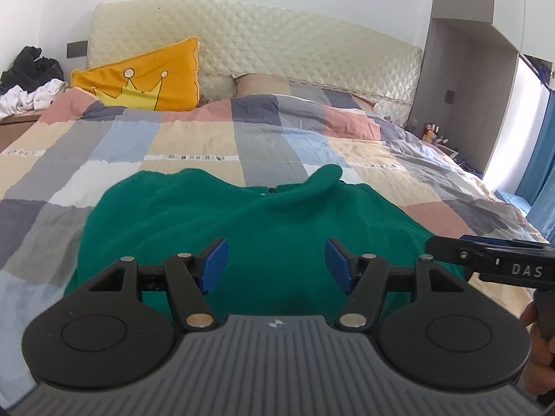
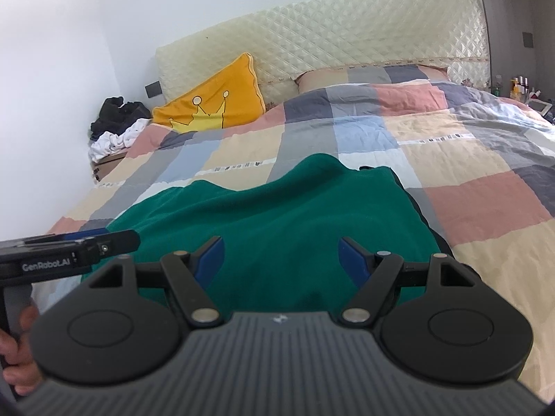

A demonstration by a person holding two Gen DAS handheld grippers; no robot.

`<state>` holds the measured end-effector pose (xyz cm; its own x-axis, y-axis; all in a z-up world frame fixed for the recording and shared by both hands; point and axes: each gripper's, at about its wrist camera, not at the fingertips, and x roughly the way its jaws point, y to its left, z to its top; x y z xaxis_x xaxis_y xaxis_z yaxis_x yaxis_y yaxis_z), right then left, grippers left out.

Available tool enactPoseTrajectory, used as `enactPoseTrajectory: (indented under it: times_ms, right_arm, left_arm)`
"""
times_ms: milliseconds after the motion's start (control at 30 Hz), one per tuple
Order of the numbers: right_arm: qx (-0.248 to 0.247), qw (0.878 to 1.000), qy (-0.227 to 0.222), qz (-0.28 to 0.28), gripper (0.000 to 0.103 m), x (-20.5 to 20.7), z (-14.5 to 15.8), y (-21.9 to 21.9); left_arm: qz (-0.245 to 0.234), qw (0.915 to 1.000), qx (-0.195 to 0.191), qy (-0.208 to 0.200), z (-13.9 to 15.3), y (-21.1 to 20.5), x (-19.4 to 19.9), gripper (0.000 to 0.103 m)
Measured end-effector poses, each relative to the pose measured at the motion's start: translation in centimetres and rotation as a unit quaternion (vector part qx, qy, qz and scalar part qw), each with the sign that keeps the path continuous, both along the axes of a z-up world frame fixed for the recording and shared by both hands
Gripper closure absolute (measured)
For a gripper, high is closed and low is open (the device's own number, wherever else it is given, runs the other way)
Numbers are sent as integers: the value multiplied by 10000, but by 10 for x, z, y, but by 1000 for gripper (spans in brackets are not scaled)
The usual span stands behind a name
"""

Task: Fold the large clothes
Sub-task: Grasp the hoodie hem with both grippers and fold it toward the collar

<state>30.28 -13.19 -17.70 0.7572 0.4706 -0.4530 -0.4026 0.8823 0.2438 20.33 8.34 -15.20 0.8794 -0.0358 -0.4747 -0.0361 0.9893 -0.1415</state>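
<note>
Green, soft and limp, the garment (image 1: 242, 228) needs pinching at its near hem, our left gripper (image 1: 276, 265) and right gripper (image 2: 281, 260) both gaping empty above it.

Room's bright, even daylight. Source is the blown-out white window opening (image 1: 503, 131) on the right beside the blue curtain (image 1: 541, 159), clipped to pure white. Shadows soft and faint on the patchwork checked quilt (image 1: 194, 138). Strong fisheye bend: cream quilted headboard (image 2: 312, 45) curves, corners vignette dark. Overall slightly soft; green fleece garment (image 1: 242, 228) shows little texture, edges smeared.
</note>
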Motion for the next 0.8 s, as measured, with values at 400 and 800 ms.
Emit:
enactPoseTrajectory:
  times_ms: [400, 800]
  right_arm:
    - [420, 9922, 910, -743, 28, 10, -30, -14]
    - [2988, 9058, 2832, -1002, 11, 44, -95, -53]
  left_arm:
    - [66, 9982, -374, 470, -19, -2, 11, 21]
    - [535, 9711, -1976, 1228, -51, 41, 34, 10]
